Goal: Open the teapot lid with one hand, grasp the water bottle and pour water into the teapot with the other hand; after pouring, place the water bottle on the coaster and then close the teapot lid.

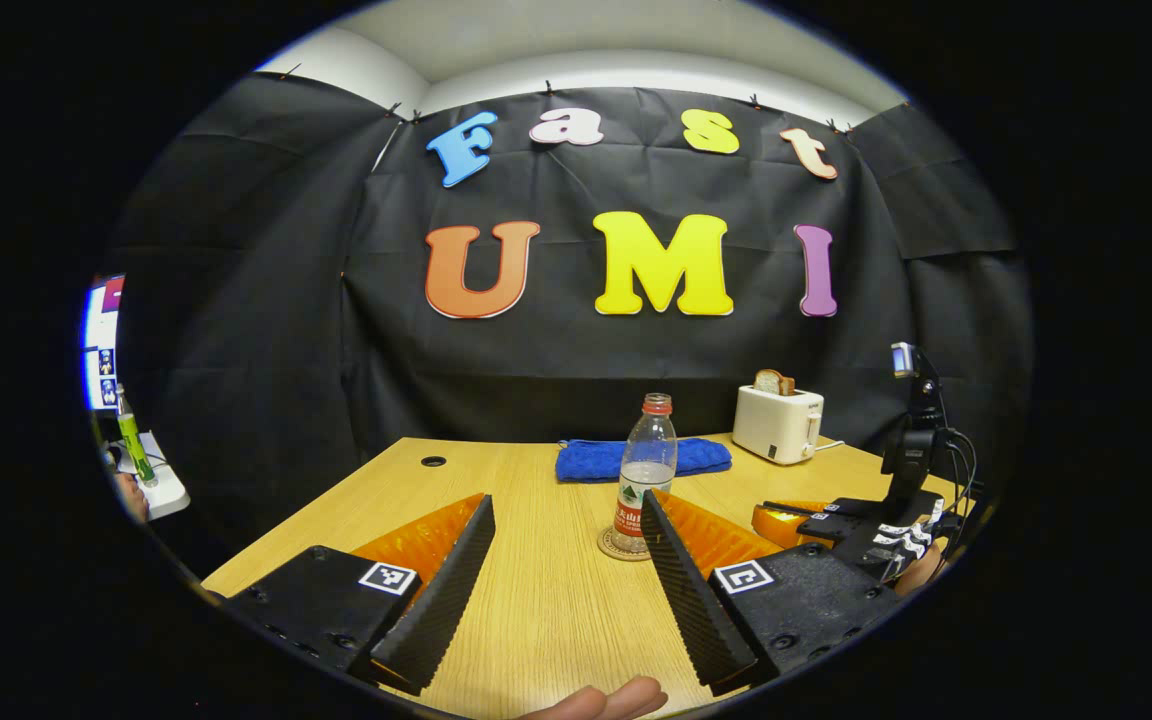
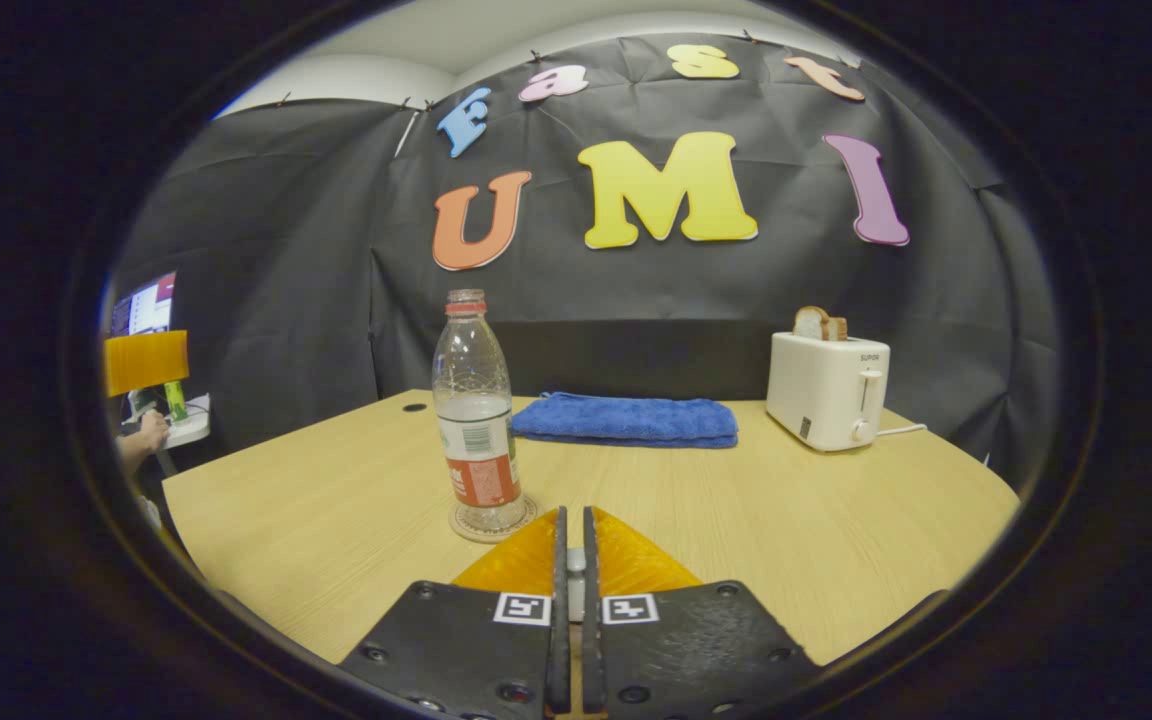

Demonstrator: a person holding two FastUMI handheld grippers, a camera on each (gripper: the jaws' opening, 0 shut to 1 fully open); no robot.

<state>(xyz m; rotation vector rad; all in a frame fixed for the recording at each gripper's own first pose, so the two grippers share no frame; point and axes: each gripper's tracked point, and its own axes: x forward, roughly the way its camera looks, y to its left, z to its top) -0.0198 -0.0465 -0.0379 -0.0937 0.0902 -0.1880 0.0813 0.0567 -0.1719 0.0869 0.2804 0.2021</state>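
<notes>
Water bottle (image 2: pixel 477 420) stands upright on the round coaster (image 2: pixel 492 524), clear plastic, red cap, red label, about half full. I see it just ahead of my left gripper (image 1: pixel 566 520), fingers spread wide, nothing between them. My right gripper (image 2: pixel 572 545) has its fingers nearly together; something small and pale sits between them, can't tell what. Blue towel (image 2: pixel 626 418) and toaster (image 2: pixel 827 388) sit behind on the wooden table (image 2: pixel 336 520).

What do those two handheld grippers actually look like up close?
Each gripper, left and right, has a black textured body with visible screws, orange plastic behind two ribbed fingers, and small square black-and-white tags. The right one, seen from the left gripper view, carries an upright camera post with cables.
</notes>
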